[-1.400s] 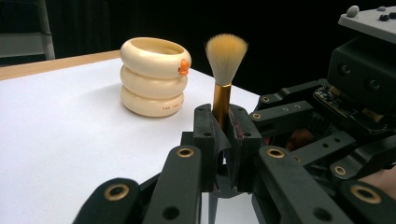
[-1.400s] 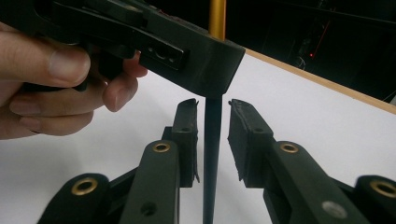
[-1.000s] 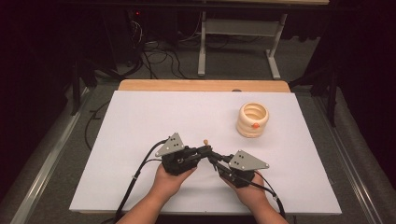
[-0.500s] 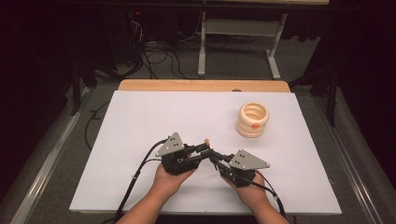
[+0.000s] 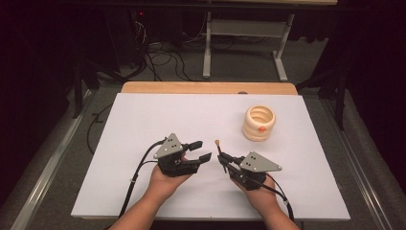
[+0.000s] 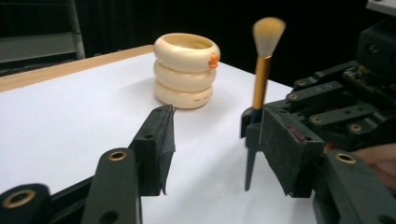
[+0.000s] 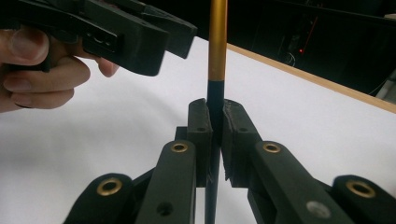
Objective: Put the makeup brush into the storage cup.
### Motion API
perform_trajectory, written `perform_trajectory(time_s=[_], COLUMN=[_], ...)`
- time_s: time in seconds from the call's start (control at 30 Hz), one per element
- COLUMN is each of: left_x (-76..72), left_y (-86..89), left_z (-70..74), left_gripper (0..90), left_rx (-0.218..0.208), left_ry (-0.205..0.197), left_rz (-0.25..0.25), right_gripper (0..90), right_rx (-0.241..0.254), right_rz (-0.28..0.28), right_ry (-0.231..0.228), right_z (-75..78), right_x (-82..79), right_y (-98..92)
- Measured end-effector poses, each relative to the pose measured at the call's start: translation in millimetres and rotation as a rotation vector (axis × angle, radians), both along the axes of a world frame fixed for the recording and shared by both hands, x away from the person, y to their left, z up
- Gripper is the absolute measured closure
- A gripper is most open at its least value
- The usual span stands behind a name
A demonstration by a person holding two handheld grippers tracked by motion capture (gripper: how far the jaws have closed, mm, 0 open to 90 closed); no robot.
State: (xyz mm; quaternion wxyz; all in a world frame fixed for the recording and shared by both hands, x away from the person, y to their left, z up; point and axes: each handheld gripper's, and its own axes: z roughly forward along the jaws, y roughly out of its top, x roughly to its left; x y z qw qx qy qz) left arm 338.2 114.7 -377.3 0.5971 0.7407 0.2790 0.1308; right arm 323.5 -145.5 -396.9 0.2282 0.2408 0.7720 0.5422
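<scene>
Brush (image 6: 262,70) stands upright, clamped in the right gripper (image 5: 223,158) at centre frame, ready for the cup (image 5: 259,122); left gripper (image 5: 200,150) has just been opening, empty.

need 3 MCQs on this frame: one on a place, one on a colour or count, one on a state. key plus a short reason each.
1. Where does the cream three-ring stacked holder stand on the white table top?
A. far right part
B. near left corner
C. between the two grippers

2. What colour is the band just above the black handle of the soft-bristled makeup brush?
A. silver
B. gold
C. red

3. How is the brush held?
A. lying flat on the table
B. clamped upright in the right gripper
C. clamped in the left gripper

Key: 1 A, the high view shows the holder toward the far right, apart from both hands. 2 B, both gripper views show a gold band under the bristles. 3 B, the right gripper view shows its pads pressed on the black handle; the left gripper's jaws have just been opening and stand apart, with nothing between them.
</scene>
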Motion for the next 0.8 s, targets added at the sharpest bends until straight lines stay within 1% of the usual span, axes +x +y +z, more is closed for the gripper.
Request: perform_trajectory(time_s=[0.03, 0.07, 0.1, 0.17, 0.2, 0.3, 0.4, 0.43, 0.5, 0.6, 0.67, 0.7, 0.77, 0.8], left_x=[0.3, 0.2, -0.1, -0.9, -1.3, -2.1, -3.1, -3.4, -4.5, -5.5, -6.6, -7.3, -9.2, -9.5], left_y=[2.0, 3.4, 5.1, 8.7, 11.0, 19.3, 28.4, 31.4, 36.8, 45.9, 51.4, 54.1, 59.2, 60.5], left_z=[0.1, 0.2, 0.3, -0.3, -1.0, -3.8, -6.0, -6.6, -7.7, -10.5, -12.8, -13.9, -16.0, -16.4], left_gripper=[44.0, 43.1, 41.5, 40.9, 40.0, 37.4, 34.7, 34.7, 31.8, 29.6, 26.8, 25.7, 22.7, 21.0], left_rx=[0.005, 0.012, 0.022, 0.041, 0.05, 0.063, 0.072, 0.078, 0.102, 0.122, 0.134, 0.136, 0.135, 0.133], left_ry=[0.0, -0.001, -0.002, -0.005, -0.006, -0.002, 0.001, 0.002, 0.0, 0.011, 0.015, 0.016, 0.0, -0.002], left_rz=[0.002, 0.006, 0.008, 0.015, 0.021, 0.039, 0.058, 0.062, 0.082, 0.097, 0.115, 0.122, 0.141, 0.144], right_gripper=[85.1, 85.1, 85.1, 85.1, 85.1, 85.1, 85.1, 85.1, 85.1, 85.1, 85.1, 85.1, 85.1, 85.1], right_rx=[0.005, -0.001, 0.003, 0.004, -0.002, 0.003, 0.003, 0.0, 0.004, 0.003, 0.006, 0.005, 0.001, 0.004], right_rz=[-0.007, -0.002, -0.002, -0.008, -0.013, -0.016, -0.022, -0.027, -0.026, -0.03, -0.035, -0.036, -0.042, -0.048], right_ry=[-0.001, -0.007, -0.009, -0.007, -0.012, -0.008, -0.013, -0.011, -0.013, -0.01, -0.016, -0.011, -0.014, -0.012], right_z=[0.0, 0.3, 0.3, 0.8, 1.1, 1.1, 1.4, 1.8, 1.7, 2.0, 1.9, 2.2, 2.5, 2.5], right_x=[0.1, 0.8, 1.1, 1.1, 1.2, 1.6, 2.2, 2.2, 2.8, 3.1, 4.0, 4.0, 4.5, 4.6], right_y=[-0.4, -1.4, -2.1, -3.4, -4.3, -6.1, -7.9, -8.6, -9.9, -12.0, -13.2, -14.0, -15.2, -15.7])
